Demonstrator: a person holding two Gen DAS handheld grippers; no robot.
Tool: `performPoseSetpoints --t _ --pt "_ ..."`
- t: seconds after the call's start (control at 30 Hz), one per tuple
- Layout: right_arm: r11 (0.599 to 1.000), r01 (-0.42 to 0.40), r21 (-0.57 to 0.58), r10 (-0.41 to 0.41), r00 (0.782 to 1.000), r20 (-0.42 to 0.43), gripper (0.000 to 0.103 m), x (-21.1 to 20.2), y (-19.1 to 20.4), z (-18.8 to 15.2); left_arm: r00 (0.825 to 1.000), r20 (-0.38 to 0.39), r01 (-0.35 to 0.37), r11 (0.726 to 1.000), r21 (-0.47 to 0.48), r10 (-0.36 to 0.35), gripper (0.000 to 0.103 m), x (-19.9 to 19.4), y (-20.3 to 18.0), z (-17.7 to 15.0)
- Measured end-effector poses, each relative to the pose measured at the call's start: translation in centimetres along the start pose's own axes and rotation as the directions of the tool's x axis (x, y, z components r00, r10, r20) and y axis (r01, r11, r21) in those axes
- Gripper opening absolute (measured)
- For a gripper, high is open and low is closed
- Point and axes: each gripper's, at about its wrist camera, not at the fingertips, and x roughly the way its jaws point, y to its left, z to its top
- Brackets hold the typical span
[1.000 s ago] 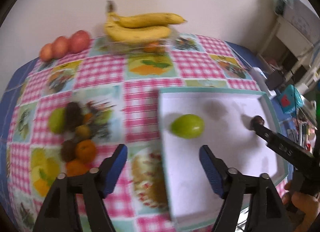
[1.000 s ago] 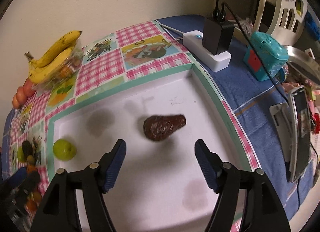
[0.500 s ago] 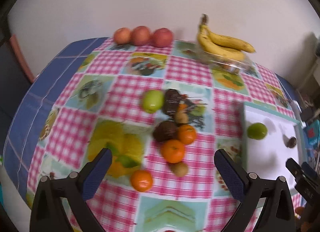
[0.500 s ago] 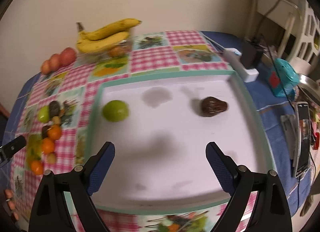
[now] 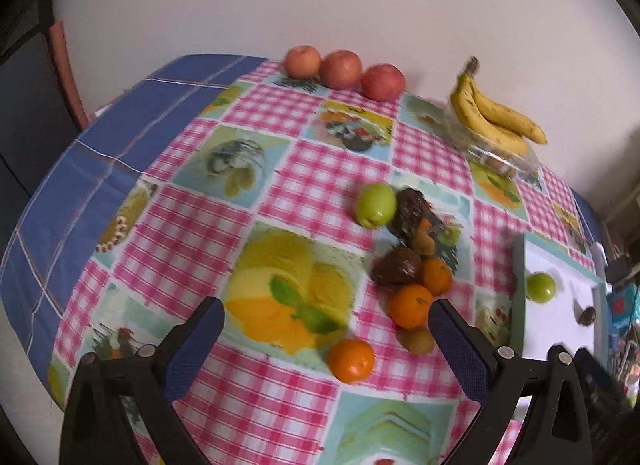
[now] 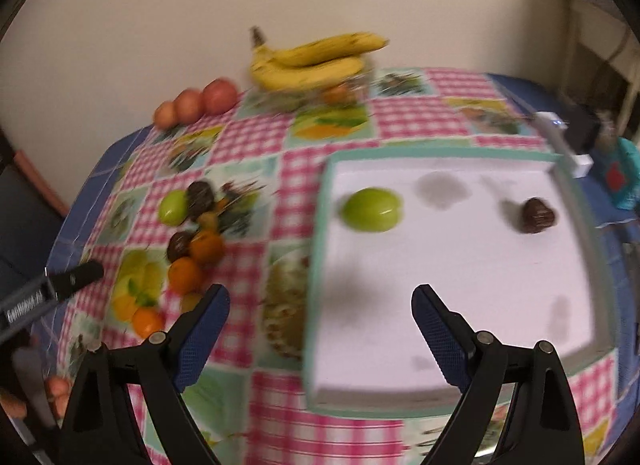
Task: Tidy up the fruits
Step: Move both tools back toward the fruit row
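Note:
A white tray with a teal rim (image 6: 320, 233) (image 5: 516, 293) holds a green fruit (image 6: 372, 209) (image 5: 540, 286) and a dark brown fruit (image 6: 537, 215) (image 5: 587, 315). Left of the tray, a loose pile lies on the checked cloth: a green fruit (image 5: 376, 205) (image 6: 173, 207), dark brown fruits (image 5: 397, 266), several oranges (image 5: 412, 305) (image 6: 185, 275) and a small kiwi (image 5: 418, 340). My left gripper (image 5: 326, 339) is open and empty, above the cloth in front of the pile. My right gripper (image 6: 320, 327) hovers open and empty over the tray's near left corner.
Three red apples (image 5: 344, 69) (image 6: 196, 103) and a banana bunch (image 5: 492, 117) (image 6: 316, 57) on a clear box line the wall. A white power strip with a charger (image 6: 568, 137) and a teal box (image 6: 624, 177) sit right of the tray. A dark chair (image 5: 36, 77) stands left.
My left gripper has swung left from the tray to the fruit pile. My right gripper has drawn back and turned left, so the whole tray and the pile show.

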Motion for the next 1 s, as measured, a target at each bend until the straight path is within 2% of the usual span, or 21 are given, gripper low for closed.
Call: performPoseSetpoints --t 0.3,0.47,0.8,0.93,1.0 --pt "0.998 0.005 -0.061 -0.007 0.999 -0.043 0.093 1.7 2.4 -0.5 0.999 -0.016 0.041 0.995 -0.096 -0.043 0.103 0.5 3.6 1.1" --pt "0.998 -0.022 -0.053 0.019 0.999 -0.049 0.093 2.2 3.2 -0.3 1.000 -0.002 0.025 0.991 -0.135 -0.026 0.103 0.0 5.1 1.8" --pt "0.995 -0.075 -0.068 0.069 0.994 -0.088 0.092 4.0 6.5 -0.2 0.994 -0.104 0.016 0.984 -0.178 -0.035 0.102 1.9 6.1 1.3" --pt "0.992 -0.082 -0.095 0.070 0.990 -0.125 0.079 5.4 7.7 -0.6 0.987 -0.159 0.006 0.983 -0.181 -0.035 0.101 3.5 5.9 0.6" --pt "0.991 -0.089 -0.098 0.074 0.987 -0.143 0.078 6.1 8.2 -0.8 0.984 -0.176 -0.012 0.983 -0.181 -0.021 0.101 4.1 5.9 0.3"
